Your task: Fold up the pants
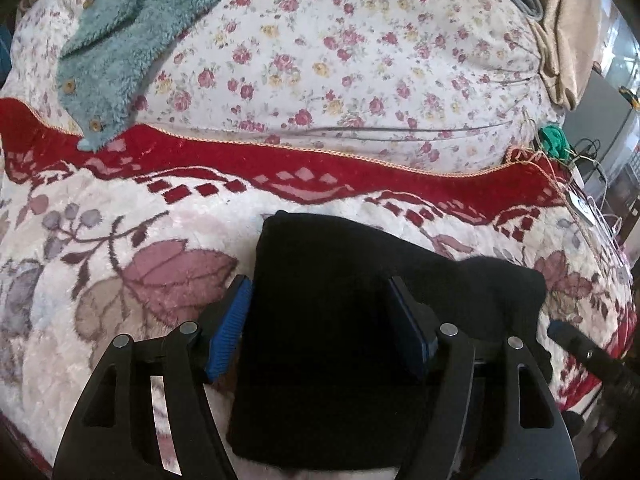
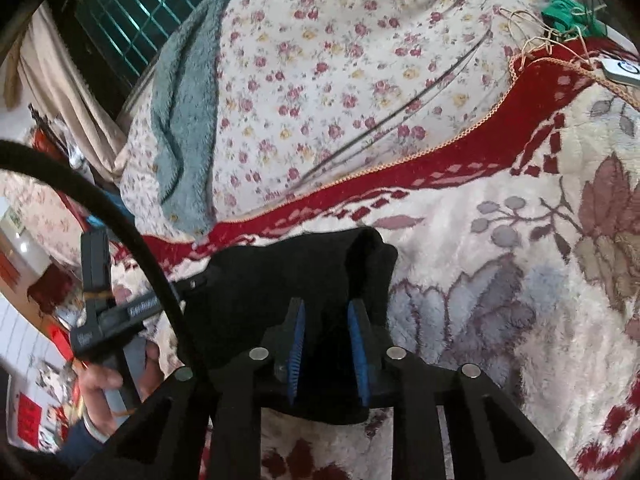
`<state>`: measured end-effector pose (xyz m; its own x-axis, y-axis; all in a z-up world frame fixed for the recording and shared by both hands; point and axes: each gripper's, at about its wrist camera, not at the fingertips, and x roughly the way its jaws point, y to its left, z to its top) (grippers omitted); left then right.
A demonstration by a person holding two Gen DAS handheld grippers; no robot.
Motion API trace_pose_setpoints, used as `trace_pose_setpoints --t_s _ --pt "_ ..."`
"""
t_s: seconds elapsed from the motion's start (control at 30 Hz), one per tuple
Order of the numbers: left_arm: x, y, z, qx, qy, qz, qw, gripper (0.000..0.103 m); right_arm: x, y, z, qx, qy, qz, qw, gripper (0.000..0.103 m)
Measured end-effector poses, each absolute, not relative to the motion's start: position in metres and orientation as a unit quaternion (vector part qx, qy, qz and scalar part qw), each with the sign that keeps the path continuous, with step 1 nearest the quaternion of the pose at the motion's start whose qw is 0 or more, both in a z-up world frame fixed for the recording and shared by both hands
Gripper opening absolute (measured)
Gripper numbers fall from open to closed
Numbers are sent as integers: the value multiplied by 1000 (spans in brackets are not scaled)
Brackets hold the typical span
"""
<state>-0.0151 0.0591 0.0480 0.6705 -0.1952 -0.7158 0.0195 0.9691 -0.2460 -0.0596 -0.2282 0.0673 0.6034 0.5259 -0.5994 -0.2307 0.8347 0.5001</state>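
Observation:
The black pants [image 1: 328, 248] lie folded into a small thick bundle on the plush floral blanket [image 1: 120, 280]. My left gripper [image 1: 319, 282] stands wide over the bundle, one blue pad at its left edge and the other on top of the cloth, and I see no pinch. In the right wrist view the pants [image 2: 288, 264] sit just ahead, one folded end bulging upward. The narrow gap of my right gripper [image 2: 326, 303] shows black cloth under it, with neither pad pressing. A hand [image 2: 108, 384] holds the left gripper's handle at the left.
A teal fleece garment [image 1: 112, 40] lies at the far left on the rose-print sheet [image 1: 340, 60]. The blanket's red border [image 1: 280, 160] crosses the bed. A green item with cords [image 1: 554, 142] and a white device [image 2: 620, 70] sit at the bed's edge. A black cable [image 2: 132, 224] arcs past.

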Motion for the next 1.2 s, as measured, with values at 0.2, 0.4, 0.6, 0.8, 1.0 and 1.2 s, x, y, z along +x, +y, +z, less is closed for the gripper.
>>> trace_pose_setpoints --t_s 0.2,0.4,0.6,0.8,1.0,1.2 --pt "-34 53 57 -95 391 -66 913 69 -61 -220 74 208 384 224 871 44" --pt "-42 51 60 -102 391 -71 912 69 -62 -213 78 186 388 221 875 53" --pt "-44 48 59 -99 392 -64 912 69 -60 -219 72 192 393 205 876 58" --pt "-45 58 55 -114 400 -64 907 69 -55 -215 69 176 398 201 878 59" --pt "-46 88 48 -157 408 -61 897 69 -45 -226 55 195 411 187 871 66" --pt "-48 94 42 -165 409 -58 896 69 -36 -226 42 202 427 182 862 67"
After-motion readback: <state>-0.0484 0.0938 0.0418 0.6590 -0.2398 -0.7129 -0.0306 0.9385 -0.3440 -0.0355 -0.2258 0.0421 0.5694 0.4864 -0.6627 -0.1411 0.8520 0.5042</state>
